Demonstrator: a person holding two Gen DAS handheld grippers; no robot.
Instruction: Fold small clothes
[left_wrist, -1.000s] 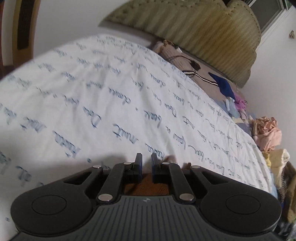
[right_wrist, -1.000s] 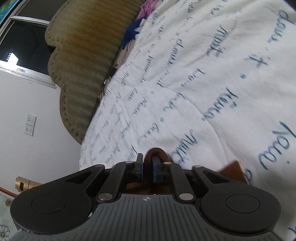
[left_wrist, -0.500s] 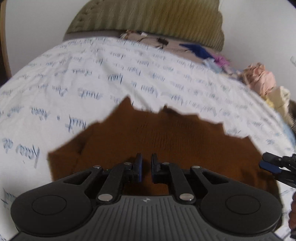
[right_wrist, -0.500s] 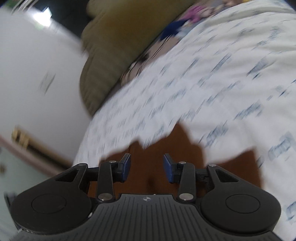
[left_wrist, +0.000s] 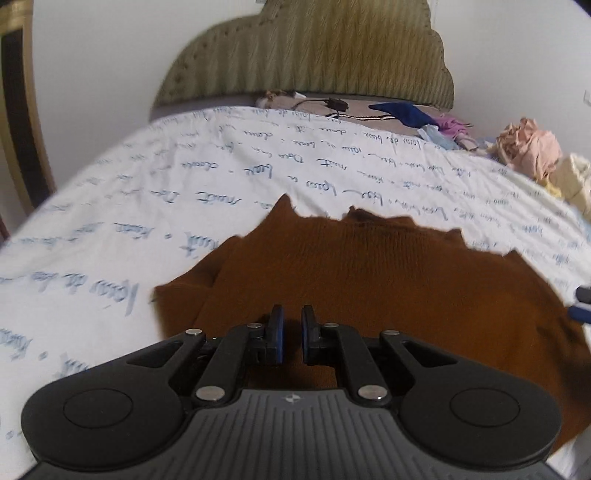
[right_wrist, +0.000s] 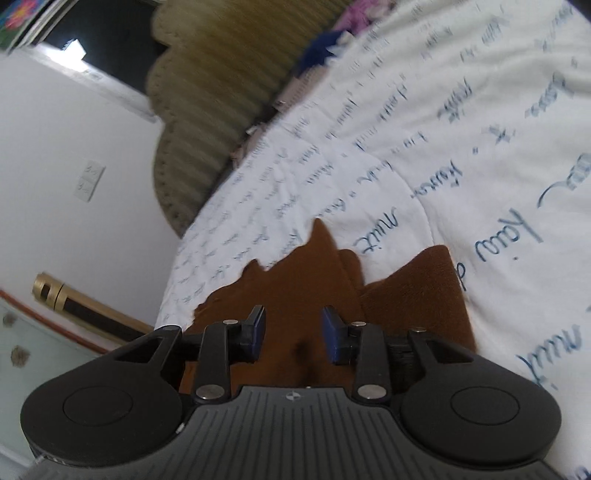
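We hold the left gripper (left_wrist: 289, 334) nearly closed, empty, above one rust-brown knitted garment (left_wrist: 388, 288) spread on the white script-printed bedspread (left_wrist: 166, 192). The right gripper (right_wrist: 293, 332), empty, is closing over it. Beyond: one olive padded headboard (left_wrist: 314, 48) and crumpled clothes (left_wrist: 528, 147).

Brown knit garment (left_wrist: 388, 288) spread flat, lettered bedspread (left_wrist: 184, 192)

Brown knit garment (left_wrist: 388, 280) on bed (left_wrist: 166, 192)
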